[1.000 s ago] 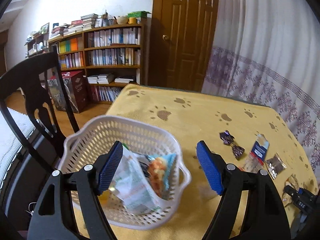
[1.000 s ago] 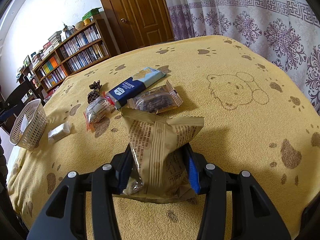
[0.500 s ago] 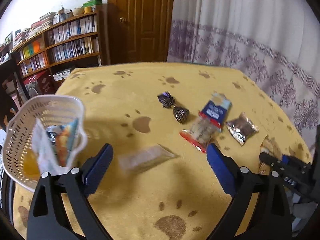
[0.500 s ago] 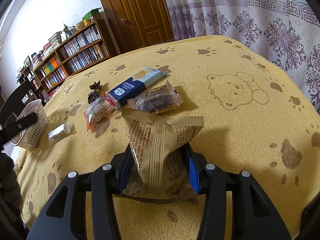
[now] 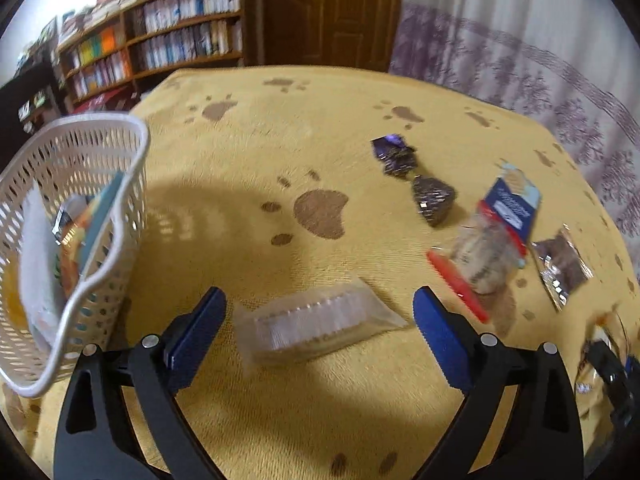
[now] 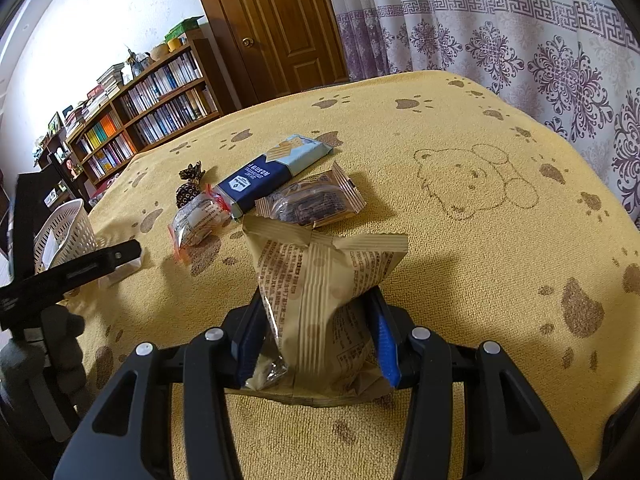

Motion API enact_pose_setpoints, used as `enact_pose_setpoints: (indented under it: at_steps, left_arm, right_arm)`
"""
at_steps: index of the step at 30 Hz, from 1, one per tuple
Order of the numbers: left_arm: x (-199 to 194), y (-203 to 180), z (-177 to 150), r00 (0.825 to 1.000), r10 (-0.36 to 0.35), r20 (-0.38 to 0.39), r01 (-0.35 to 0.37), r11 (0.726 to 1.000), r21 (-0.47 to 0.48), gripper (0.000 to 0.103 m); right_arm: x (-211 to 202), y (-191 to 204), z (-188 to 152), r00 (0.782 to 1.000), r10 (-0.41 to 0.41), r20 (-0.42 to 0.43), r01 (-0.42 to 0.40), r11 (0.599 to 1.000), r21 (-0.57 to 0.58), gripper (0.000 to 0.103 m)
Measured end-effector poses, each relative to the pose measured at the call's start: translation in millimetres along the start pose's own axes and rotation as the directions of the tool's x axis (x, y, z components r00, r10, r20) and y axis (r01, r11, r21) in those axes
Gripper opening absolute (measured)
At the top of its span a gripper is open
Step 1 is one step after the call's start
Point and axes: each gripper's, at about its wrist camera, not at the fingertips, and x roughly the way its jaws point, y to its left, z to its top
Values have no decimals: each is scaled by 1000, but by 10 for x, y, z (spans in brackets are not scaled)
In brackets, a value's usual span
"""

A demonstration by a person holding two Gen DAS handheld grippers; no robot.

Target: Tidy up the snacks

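The left gripper (image 5: pixel 320 320) has swung from the white perforated plastic basket (image 5: pixel 96 216), jaws spread around the clear flat packet (image 5: pixel 316 326) on the yellow tabletop (image 5: pixel 280 128); next pickup looks imminent; the right gripper (image 6: pixel 316 338) keeps pinching the tan snack bag (image 6: pixel 320 280).

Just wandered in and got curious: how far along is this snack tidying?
A few packets already sit in the white basket. The right tongs grip a tan snack bag; the open left tongs straddle a clear wafer pack. Still loose: two dark candies, a blue bar, a red-edged packet, a brown-cake packet.
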Motion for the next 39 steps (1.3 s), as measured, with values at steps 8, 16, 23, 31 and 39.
enact_pose_setpoints:
  at_steps: [8,16,23,31,39]
  left_arm:
    - [38,-34,-26,1000,-13,-16,13,1000,27,81]
    - [-152,-69,-40,998,-65,25,63,996,61,64]
    - [-147,-80,-72,997,-79,15,78,995,55,65]
    - [-47,-96,-143,996,-82,-20,83,996,37,92]
    - [-78,-252,-193,998,-62,-7,62,988,142,80]
  right_arm:
    - [1,0,0,1000,0,0,0,1000,0,47]
    - [2,-2,1,1000,0,0,0,1000,0,47]
    - [0,-1,0,1000,0,0,0,1000,0,47]
    - [0,0,-1,1000,0,0,0,1000,0,47]
    - [-1,1,-2,1000,0,0,0,1000,1,47]
